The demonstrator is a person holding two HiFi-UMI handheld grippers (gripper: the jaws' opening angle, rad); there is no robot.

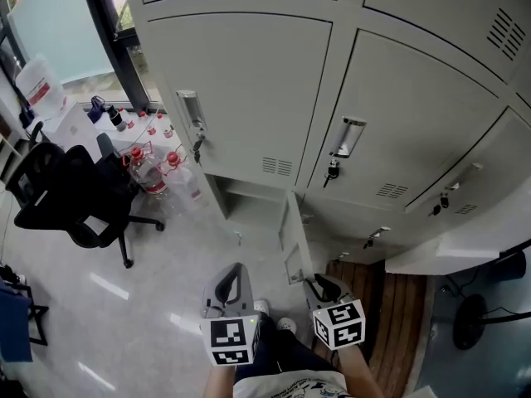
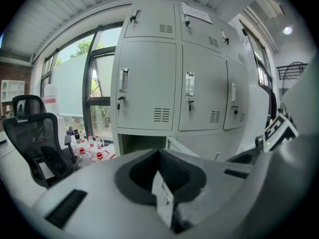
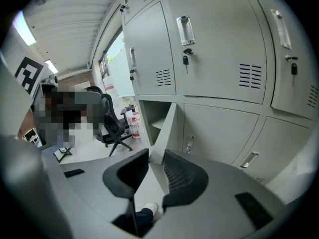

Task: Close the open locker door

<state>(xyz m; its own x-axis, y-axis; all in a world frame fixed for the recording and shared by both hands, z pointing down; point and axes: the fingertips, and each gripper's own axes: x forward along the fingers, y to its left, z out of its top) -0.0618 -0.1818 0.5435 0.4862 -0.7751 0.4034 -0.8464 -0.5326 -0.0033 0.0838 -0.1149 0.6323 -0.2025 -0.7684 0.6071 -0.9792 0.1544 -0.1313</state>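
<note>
A bank of grey lockers fills the head view. One bottom-row compartment (image 1: pixel 249 199) stands open, and its grey door (image 1: pixel 292 232) swings out towards me. My right gripper (image 1: pixel 322 284) is at the door's free lower edge. In the right gripper view the door (image 3: pixel 167 128) runs down between the jaws, and the gripper (image 3: pixel 156 153) is shut on that edge. My left gripper (image 1: pixel 231 282) hangs just left of the door with nothing in it. In the left gripper view its dark pad tips meet (image 2: pixel 159 153), and the door (image 2: pixel 192 149) shows beyond them.
A black office chair (image 1: pixel 79 197) and several red-capped water bottles (image 1: pixel 158 172) stand at the left by the window. A wooden floor strip (image 1: pixel 398 305) and a floor fan (image 1: pixel 469 322) lie at the right. My shoes (image 1: pixel 286 325) show below the grippers.
</note>
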